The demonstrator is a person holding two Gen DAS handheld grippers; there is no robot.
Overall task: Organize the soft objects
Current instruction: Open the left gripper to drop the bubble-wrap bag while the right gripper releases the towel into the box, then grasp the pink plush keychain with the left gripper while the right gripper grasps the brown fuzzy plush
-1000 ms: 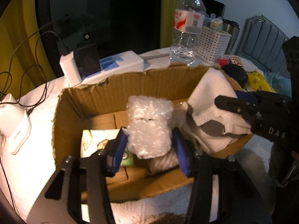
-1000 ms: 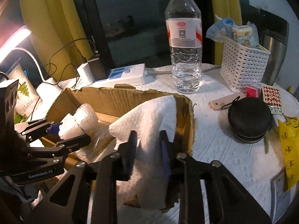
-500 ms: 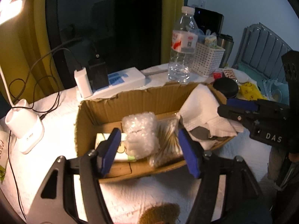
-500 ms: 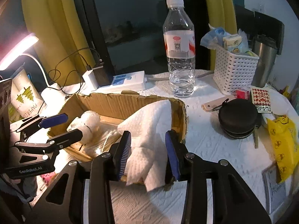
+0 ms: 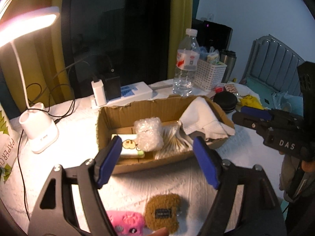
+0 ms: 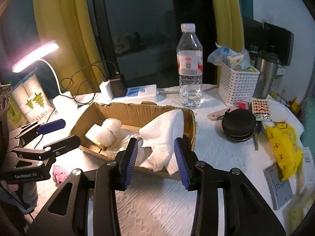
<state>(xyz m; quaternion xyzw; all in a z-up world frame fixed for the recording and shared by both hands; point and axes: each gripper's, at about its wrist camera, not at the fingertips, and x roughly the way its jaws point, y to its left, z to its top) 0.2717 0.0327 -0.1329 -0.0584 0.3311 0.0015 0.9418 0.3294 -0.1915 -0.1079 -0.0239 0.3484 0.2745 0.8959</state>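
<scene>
Left tool [image 5: 157, 161]: jaws opening, nothing between the blue pads; it hangs above the near edge of the cardboard box [image 5: 126, 114].
Right tool [image 6: 155, 161]: pads apart, gripping nothing; the hanging edge of the white paper towel [image 6: 165, 131] shows between them without touching.
Cardboard box: open-topped, on the white-covered bench [image 6: 157, 206].
Bubble-wrap bundle [image 5: 148, 133]: upright inside the box, mid-floor, beside a printed tissue pack [image 5: 130, 146] and a bag of cotton swabs [image 5: 173, 139].
Paper towel: draped over the box's right end (one corner spills outside the wall).
Brown plush pouch [image 5: 163, 212]: on the bench, in front of the box.
Pink plush item [image 5: 126, 222]: just left of the pouch.
Background: water bottle [image 6: 190, 66], white basket [image 6: 238, 84], lit desk lamp [image 5: 29, 25].
</scene>
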